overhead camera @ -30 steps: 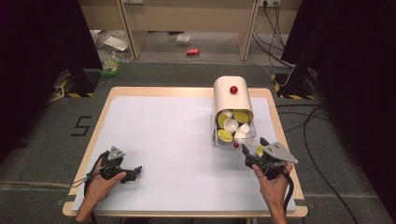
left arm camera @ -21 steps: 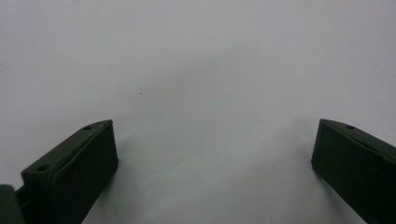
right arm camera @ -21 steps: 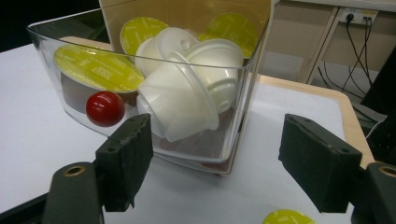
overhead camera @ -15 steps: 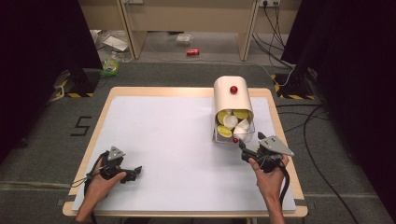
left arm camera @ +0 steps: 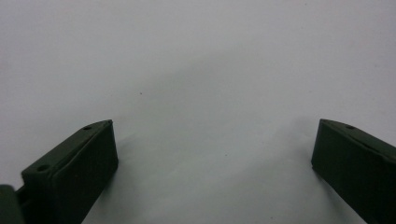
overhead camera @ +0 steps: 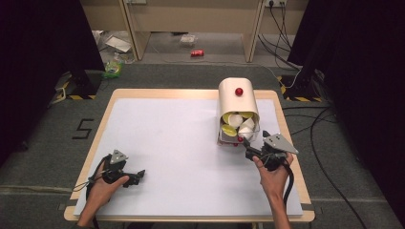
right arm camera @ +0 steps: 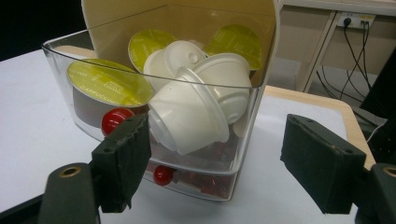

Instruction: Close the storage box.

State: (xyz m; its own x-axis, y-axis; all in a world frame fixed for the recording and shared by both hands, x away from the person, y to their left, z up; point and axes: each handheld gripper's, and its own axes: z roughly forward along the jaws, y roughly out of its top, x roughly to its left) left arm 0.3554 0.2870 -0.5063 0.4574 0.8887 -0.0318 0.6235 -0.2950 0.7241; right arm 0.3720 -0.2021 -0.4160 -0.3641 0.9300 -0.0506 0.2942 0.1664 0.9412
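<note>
A cream capsule dispenser (overhead camera: 237, 102) with a red knob (overhead camera: 239, 91) stands at the table's right back. Its clear front drawer (right arm camera: 219, 179) holds yellow-lidded capsules (right arm camera: 108, 83) and white capsules (right arm camera: 191, 114); the drawer (overhead camera: 223, 138) also shows in the high view. My right gripper (overhead camera: 250, 141) sits just in front of the drawer. Its jaws (right arm camera: 222, 161) have just been opening and stand apart, pressing on nothing. A small red ball (right arm camera: 114, 120) shows beside its left pad. My left gripper (overhead camera: 139, 175) rests near the front left, open over bare white table (left arm camera: 212, 154).
The white table top (overhead camera: 176, 138) has a wooden rim. Cables (overhead camera: 325, 119) trail on the floor to the right, and a red can (overhead camera: 197, 53) lies on the floor beyond the table. A wall socket (right arm camera: 355, 19) shows behind the dispenser.
My right gripper has edged a little up the picture and to the left, closer to the dispenser's drawer. The left gripper has stayed where it was.
</note>
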